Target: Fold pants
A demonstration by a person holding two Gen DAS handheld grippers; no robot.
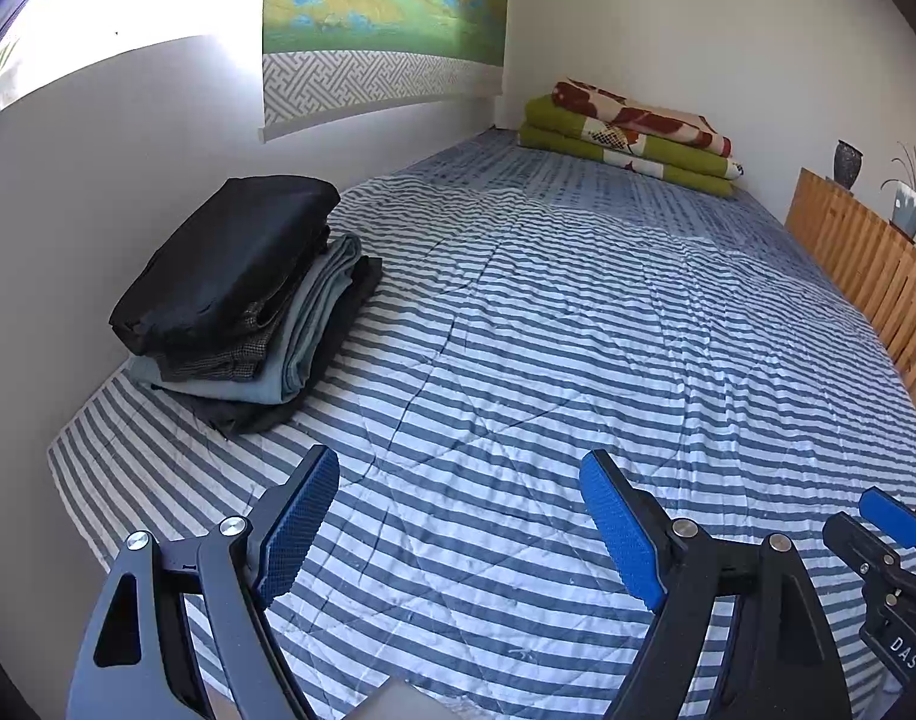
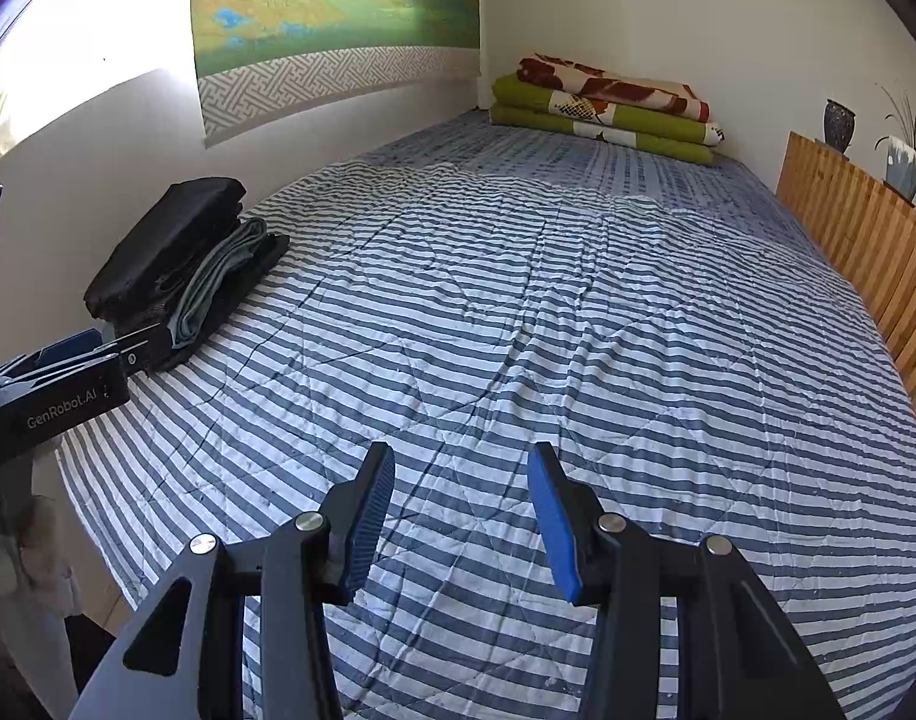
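Left wrist view: both my grippers, left gripper [image 1: 460, 531] and right gripper [image 2: 463, 519], gape empty above blue-white striped quilt [image 1: 517, 330]. Stack of dark folded pants [image 1: 236, 294] sits by wall, apparently done. No loose pair visible; fetch next one, spread flat mid-quilt before pinching waistband.

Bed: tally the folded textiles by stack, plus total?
Folded garments in the pile by the wall: 4 visible (black, checked, grey-blue, dark)
Folded blankets at the far corner: 3 (one red-patterned, two green)
Total: 7

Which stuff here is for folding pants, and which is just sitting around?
For the job: pants stack, left gripper, right gripper, both empty, bed.

Just lying about: blankets, wall hanging, vase, plant.
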